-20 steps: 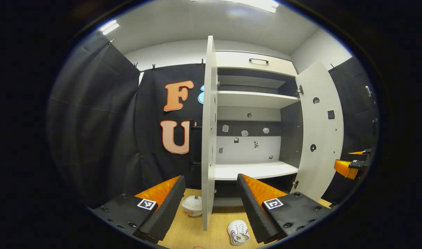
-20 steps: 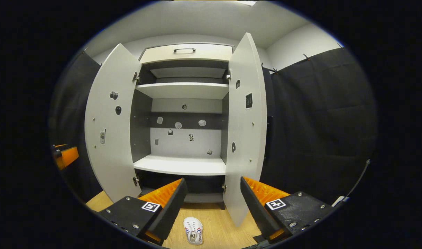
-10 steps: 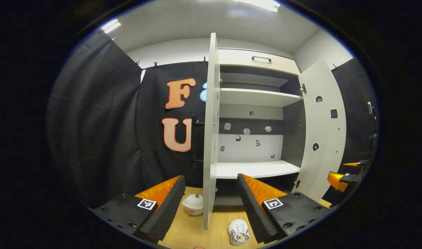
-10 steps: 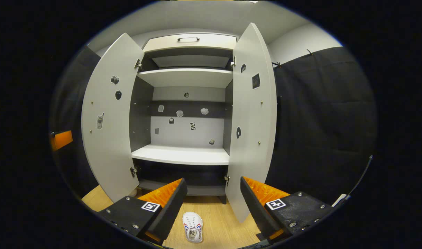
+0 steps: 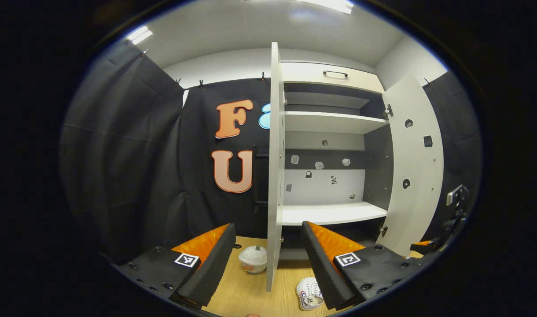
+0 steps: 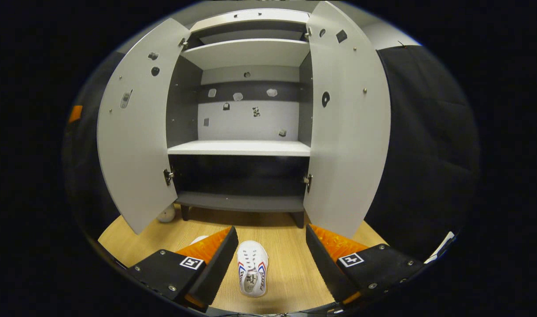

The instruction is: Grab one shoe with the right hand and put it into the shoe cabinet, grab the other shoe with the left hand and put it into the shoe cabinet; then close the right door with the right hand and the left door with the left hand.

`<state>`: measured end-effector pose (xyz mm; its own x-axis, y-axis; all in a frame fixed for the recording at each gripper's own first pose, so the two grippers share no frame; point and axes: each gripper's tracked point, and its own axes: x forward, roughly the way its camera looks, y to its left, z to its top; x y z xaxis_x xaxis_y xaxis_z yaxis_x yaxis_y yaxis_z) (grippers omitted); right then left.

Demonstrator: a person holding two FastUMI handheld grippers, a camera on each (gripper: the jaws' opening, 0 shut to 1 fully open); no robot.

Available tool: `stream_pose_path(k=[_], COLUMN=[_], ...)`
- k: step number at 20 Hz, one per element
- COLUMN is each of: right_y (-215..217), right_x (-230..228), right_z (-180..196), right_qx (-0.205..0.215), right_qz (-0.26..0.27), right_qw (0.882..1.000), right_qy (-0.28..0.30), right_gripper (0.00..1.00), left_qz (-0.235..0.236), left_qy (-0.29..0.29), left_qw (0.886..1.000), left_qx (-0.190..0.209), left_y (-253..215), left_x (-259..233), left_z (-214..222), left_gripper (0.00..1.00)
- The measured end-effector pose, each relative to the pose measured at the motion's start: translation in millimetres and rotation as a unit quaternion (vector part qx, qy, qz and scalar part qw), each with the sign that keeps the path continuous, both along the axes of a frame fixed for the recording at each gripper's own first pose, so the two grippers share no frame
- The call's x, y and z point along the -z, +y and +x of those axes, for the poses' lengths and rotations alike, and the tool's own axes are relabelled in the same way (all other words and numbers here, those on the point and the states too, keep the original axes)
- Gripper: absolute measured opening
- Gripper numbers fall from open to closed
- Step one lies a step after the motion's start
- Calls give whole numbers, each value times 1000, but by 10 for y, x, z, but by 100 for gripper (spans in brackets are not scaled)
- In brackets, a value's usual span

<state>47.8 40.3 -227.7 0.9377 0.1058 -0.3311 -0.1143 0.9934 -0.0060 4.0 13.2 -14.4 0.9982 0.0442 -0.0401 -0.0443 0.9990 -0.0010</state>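
My left gripper hangs with its ridged fingers spread wide and nothing between them, above the pale wood-grain floor. Beyond its left finger a small round white tub sits on the floor, just left of the thin edge of the cabinet's left door, which stands open toward me. Right of that edge, partly behind my right finger, lies one white canvas shoe with laces and coloured side stripes. The shoe cabinet is flat matte white board with dark grey side walls, a bare white shelf and small stickers on its back panel. Its right door is swung open too. My right gripper is also spread wide and empty, low over the floor, with the other white lace-up shoe lying between its fingers, untouched, toe toward the cabinet. Another shoe's pale toe peeks past the left finger.
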Motion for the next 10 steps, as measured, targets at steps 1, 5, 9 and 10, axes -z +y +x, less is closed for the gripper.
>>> stream_pose_path(k=[1, 5, 9, 10], right_y=[28, 21, 67, 84], right_x=[166, 890, 1450, 1555], right_z=[23, 58, 103, 128], right_qx=[-5, -5, -13, -16], right_qz=[1, 0, 7, 12], right_qw=[1000, 997, 993, 992], right_qy=[12, 72, 119, 125], right_gripper=[96, 95, 95, 94], left_qz=[1, 7, 12, 14], left_qy=[1, 6, 12, 14], left_qw=[1000, 1000, 999, 999], left_qx=[-4, -21, -41, -43], left_y=[30, 181, 310, 322], left_x=[5, 32, 100, 121], left_z=[-19, -71, -93, -88], left_gripper=[97, 99, 96, 97])
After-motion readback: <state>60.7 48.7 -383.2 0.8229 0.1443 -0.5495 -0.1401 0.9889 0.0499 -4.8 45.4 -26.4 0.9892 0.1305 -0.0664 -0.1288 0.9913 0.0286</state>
